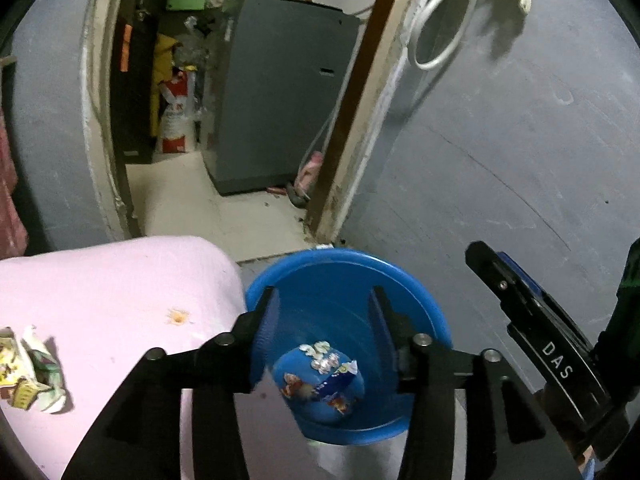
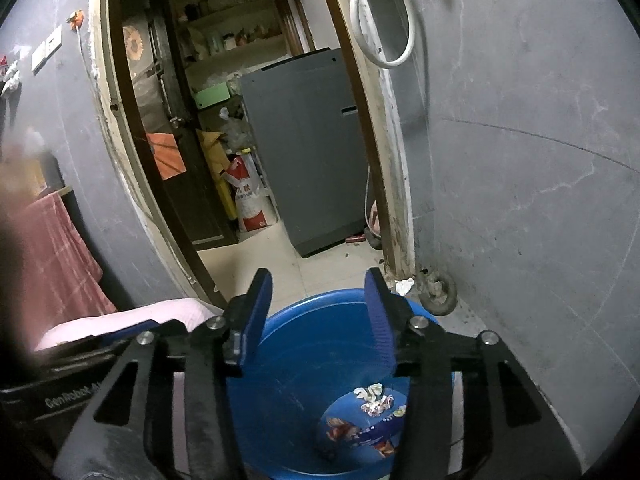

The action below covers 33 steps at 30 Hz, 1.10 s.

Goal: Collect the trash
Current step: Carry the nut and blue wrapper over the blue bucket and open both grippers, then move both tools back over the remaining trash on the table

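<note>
Both claws hanging over blue bin: left claw spread, empty; right claw spread, empty. Wrappers lying at bin bottom. Crumpled wrapper waiting on pink bed, near left; approaching low, pinching bulk.

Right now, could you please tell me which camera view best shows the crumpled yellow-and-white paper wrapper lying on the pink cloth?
The left wrist view shows it best: the crumpled yellow-and-white paper wrapper lies in plain sight on the pink cloth at the left edge. The right wrist view shows only a strip of the pink cloth, and no wrapper on it.
</note>
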Tool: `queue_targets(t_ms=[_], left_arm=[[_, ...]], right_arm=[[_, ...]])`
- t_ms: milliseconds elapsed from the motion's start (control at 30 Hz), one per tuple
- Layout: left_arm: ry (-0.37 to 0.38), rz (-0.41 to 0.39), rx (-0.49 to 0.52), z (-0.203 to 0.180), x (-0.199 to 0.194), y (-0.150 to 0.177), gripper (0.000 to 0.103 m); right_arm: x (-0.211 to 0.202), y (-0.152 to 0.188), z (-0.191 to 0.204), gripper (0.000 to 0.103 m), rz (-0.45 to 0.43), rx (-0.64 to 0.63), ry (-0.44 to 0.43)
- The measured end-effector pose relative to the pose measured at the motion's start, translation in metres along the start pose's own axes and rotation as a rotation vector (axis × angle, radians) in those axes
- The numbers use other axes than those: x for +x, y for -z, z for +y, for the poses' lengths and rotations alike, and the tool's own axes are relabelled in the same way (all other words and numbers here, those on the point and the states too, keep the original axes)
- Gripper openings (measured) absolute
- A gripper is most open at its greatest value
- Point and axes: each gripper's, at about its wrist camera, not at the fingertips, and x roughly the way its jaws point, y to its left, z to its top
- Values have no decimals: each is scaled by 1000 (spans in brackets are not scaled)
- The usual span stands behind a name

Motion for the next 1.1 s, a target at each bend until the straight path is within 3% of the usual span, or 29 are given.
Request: queue_targets(t_ms=[67,133,300,400,433,800,1100], left_arm=[[-24,-28,-1,5,-9,-1,47],[-47,-59,4,8,-20,-1,61],[-106,-160,-8,24,-54,-1,79],[-153,-210,-26,36,-73,1,96],[-171,-232,-38,41,-80,3,98],[-302,-353,-168,95,-136,27,99],[-431,-400,-179,124,-180,50,99]], right_arm=[[-2,-1,2,61,-12,-3,-3],[-7,-2,5,67,-34,-6,-13],[-19,-5,20,86,-99,-40,-40],[-26,-6,32,98,-137,-66,-63],[-28,-6,36,103,-155,-75,-71],[-53,-1,76,103,-281,-132,-217],[-51,6,116,103,-249,-143,-338]])
